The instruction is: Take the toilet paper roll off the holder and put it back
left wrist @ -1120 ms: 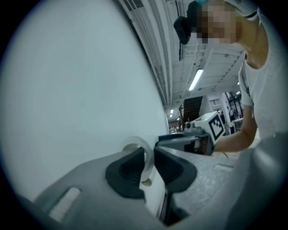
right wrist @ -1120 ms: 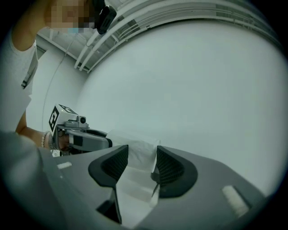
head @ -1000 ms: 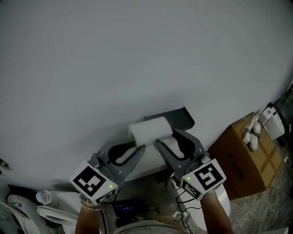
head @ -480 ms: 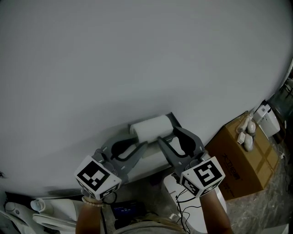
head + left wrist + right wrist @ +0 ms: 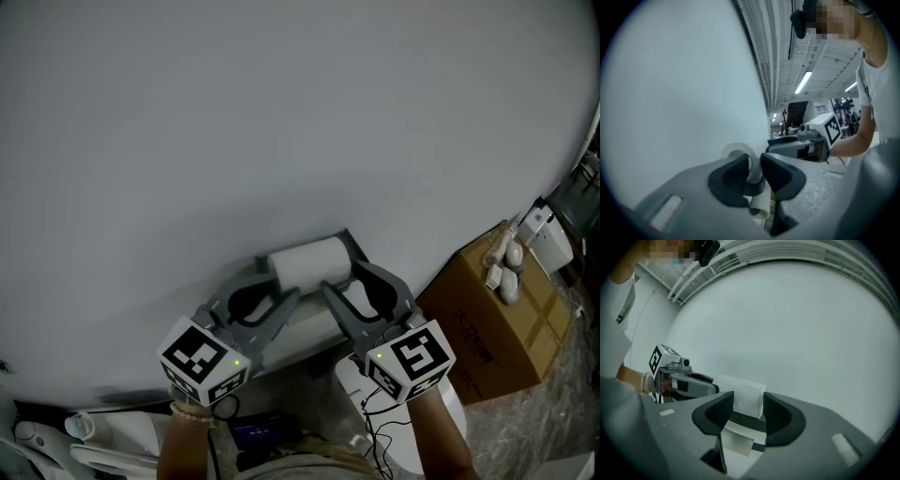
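Observation:
A white toilet paper roll [image 5: 309, 262] sits on a dark wall holder [image 5: 349, 246]. My left gripper [image 5: 281, 298] is at the roll's left end. In the left gripper view the roll's end wall [image 5: 740, 151] shows in the narrow gap of that gripper [image 5: 757, 171], whose jaws have just been opening. My right gripper [image 5: 342, 281] is at the roll's lower right, jaws wide apart. In the right gripper view the roll [image 5: 745, 397] fills the gap of that gripper [image 5: 749, 411], with the holder bar [image 5: 745, 422] and a hanging sheet below.
A plain grey wall fills the upper head view. A cardboard box [image 5: 497, 319] stands at the right with small white items [image 5: 506, 258] on top. White fixtures [image 5: 94, 436] and cables lie on the floor below my hands.
The dark holder flap that stuck up behind the roll's right end a second ago now lies low beside it. Both grippers stay at the roll and have shifted slightly.

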Demonstrator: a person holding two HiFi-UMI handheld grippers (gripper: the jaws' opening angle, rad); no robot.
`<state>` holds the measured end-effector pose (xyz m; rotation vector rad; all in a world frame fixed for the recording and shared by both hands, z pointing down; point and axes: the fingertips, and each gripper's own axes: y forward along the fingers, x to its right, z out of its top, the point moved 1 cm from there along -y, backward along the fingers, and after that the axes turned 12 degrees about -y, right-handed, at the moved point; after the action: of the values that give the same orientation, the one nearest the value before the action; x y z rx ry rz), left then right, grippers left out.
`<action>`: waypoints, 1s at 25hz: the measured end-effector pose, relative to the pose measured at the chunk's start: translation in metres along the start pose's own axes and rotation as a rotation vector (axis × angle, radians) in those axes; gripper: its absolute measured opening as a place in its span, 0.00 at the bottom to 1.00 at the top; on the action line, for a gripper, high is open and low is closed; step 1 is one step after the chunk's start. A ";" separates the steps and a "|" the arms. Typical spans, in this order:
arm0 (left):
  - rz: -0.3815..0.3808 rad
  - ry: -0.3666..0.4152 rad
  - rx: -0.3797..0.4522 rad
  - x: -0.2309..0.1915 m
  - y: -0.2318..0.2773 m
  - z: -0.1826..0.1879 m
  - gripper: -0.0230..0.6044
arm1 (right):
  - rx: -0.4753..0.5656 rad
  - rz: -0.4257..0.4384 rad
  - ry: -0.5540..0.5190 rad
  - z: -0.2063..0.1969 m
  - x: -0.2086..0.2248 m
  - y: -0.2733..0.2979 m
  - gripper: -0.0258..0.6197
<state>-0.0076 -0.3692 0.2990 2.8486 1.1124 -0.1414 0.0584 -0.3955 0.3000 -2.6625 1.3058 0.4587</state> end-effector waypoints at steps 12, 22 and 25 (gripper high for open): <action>0.026 -0.036 0.006 0.001 -0.018 0.002 0.31 | 0.000 -0.101 0.055 0.005 0.000 -0.013 0.35; 0.063 -0.002 0.045 0.019 -0.065 0.016 0.22 | -0.013 -0.184 0.021 0.026 -0.032 -0.042 0.35; 0.077 0.004 0.049 0.023 -0.082 0.016 0.14 | -0.029 -0.212 -0.014 0.030 -0.047 -0.052 0.34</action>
<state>-0.0475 -0.2951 0.2768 2.9312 1.0120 -0.1612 0.0657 -0.3206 0.2867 -2.7757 1.0045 0.4701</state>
